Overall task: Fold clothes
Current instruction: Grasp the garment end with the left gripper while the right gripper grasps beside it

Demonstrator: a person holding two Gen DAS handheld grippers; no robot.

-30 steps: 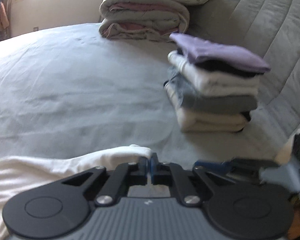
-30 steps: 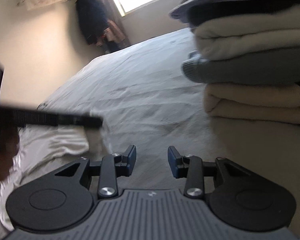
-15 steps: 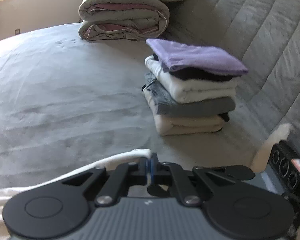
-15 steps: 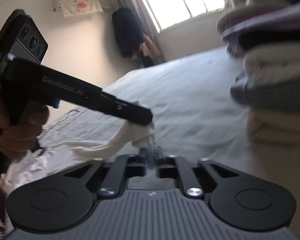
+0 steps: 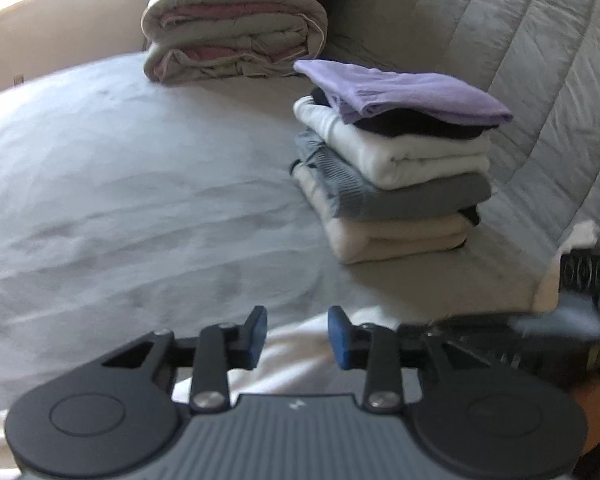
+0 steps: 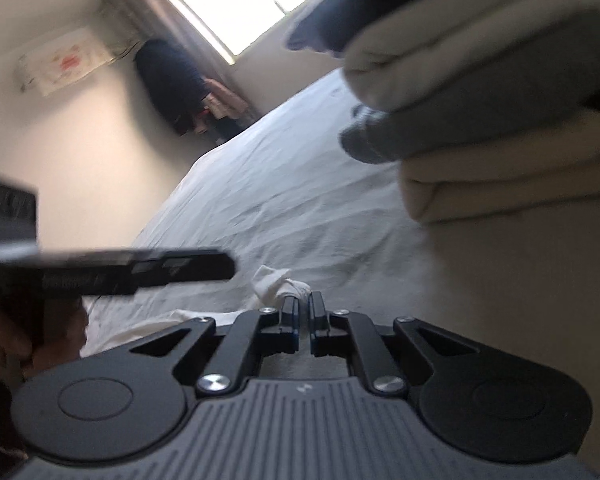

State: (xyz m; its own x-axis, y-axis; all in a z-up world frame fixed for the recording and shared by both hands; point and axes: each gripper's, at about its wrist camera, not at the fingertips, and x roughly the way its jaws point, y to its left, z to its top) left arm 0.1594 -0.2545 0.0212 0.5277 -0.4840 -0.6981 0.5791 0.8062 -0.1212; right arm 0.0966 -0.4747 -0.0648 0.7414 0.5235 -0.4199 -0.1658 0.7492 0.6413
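We're low over the bed, a wide grey sheet, and the job is somewhere mid-garment: a stack of folded clothes sits by the quilted headboard, lilac on top, then dark, white, grey and cream, with a rolled duvet behind it. Whether this white garment is being spread out for folding or already carried through a fold, we can't settle from here. It lies on the near edge of the bed, just below our left tongs, soft and rumpled, thin enough to bunch. The left tongs are spread wide, nothing between the blue pads, only hovering above the cloth. The right tongs are clenched on a small knotted tuft of that white garment, lifting it off the sheet close beside the stack. From the right wrist view we also see the left tool crossing as a dark blur. Our read: the next move wants the left tongs to find a second hold on an edge, so that the cloth hangs or lies flat between two points rather than twisting from one.
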